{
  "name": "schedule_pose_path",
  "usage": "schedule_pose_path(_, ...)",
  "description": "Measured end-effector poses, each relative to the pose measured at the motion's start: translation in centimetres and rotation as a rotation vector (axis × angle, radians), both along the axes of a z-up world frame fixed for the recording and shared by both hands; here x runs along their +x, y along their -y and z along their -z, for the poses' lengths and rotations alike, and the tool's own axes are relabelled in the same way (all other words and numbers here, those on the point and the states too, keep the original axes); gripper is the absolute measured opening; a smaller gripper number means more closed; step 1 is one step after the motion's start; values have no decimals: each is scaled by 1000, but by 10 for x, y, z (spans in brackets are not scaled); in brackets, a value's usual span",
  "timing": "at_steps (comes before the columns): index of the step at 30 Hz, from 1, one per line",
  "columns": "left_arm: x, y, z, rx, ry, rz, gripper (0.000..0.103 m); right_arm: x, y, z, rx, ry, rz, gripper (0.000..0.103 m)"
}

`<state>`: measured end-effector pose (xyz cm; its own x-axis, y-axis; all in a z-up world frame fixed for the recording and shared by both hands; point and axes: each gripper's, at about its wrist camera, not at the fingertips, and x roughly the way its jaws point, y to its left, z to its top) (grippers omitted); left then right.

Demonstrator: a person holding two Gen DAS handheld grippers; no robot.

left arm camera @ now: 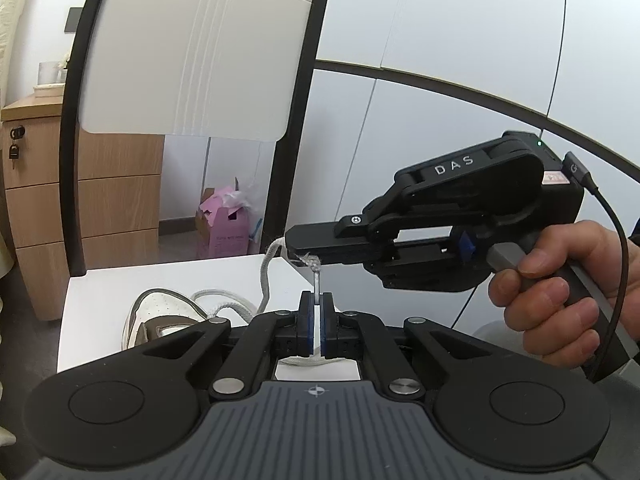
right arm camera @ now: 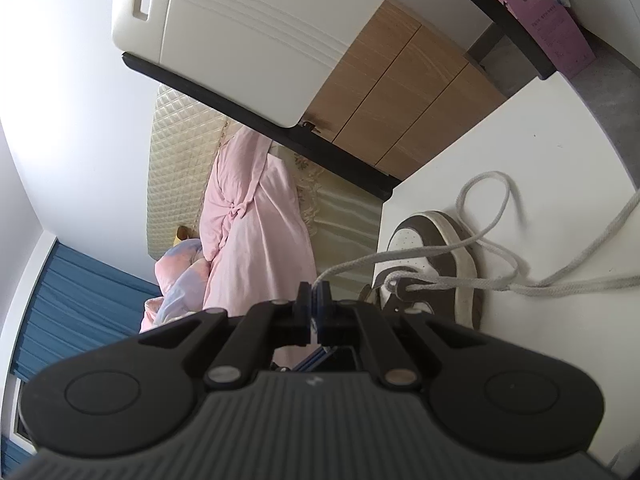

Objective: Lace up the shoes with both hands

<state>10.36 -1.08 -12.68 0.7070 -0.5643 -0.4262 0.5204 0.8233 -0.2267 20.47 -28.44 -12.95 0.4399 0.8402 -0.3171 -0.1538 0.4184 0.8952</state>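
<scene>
A white counter [left arm camera: 92, 304] stands before pale white wall panels [left arm camera: 440, 40]. On the far left is a wooden drawer cabinet [left arm camera: 36, 200] with a small padlock [left arm camera: 14, 151] hanging at its top drawer. A pink carton [left arm camera: 226, 226] sits on the grey floor [left arm camera: 176, 246] beyond. In the right wrist view, a quilted cream mattress [right arm camera: 176, 168] leans by pink bedding [right arm camera: 256, 216], with blue curtains [right arm camera: 60, 296] nearby.
</scene>
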Motion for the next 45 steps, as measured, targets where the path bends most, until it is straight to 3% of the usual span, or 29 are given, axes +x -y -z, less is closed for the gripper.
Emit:
schedule_pose_path(3,-1,1,1,16,5,-2,3,-2,0,-3,-26,24,-10,14)
schedule_pose_path(5,-2,1,1,24,9,-3,3,-4,0,-4,-40,34,-23,37)
schedule_pose_path(6,-1,2,1,28,9,-3,3,-4,0,-4,-40,38,-34,37)
schedule_pose_path(9,-1,2,1,32,8,1,3,-6,-3,-6,-52,49,-71,35)
schedule_pose_path(11,-2,3,0,36,11,4,3,-7,-7,-7,-83,53,-92,14)
schedule_pose_path(14,-2,4,1,46,7,-1,3,-6,-11,-6,-107,63,-102,5)
schedule_pose_path(17,-3,3,0,66,10,-18,4,-6,-10,-4,-93,60,-81,4)
schedule_pose_path(21,-1,-5,0,113,22,-55,4,3,-8,9,34,9,16,4)
schedule_pose_path(25,7,-16,1,196,27,-103,4,13,-31,32,126,-59,46,4)
schedule_pose_path(29,23,-22,7,297,0,-134,4,21,-54,58,143,-125,62,4)
schedule_pose_path(32,35,-19,14,361,-21,-117,3,22,-53,85,237,-228,117,4)
schedule_pose_path(35,42,-12,19,433,-5,-69,4,22,-48,101,269,-275,156,4)
schedule_pose_path(38,48,-6,23,482,3,-4,4,22,-42,104,241,-271,191,3)
schedule_pose_path(41,48,5,31,548,17,57,4,21,-38,95,165,-206,217,3)
schedule_pose_path(45,49,13,37,580,27,69,3,16,-38,88,62,-137,247,3)
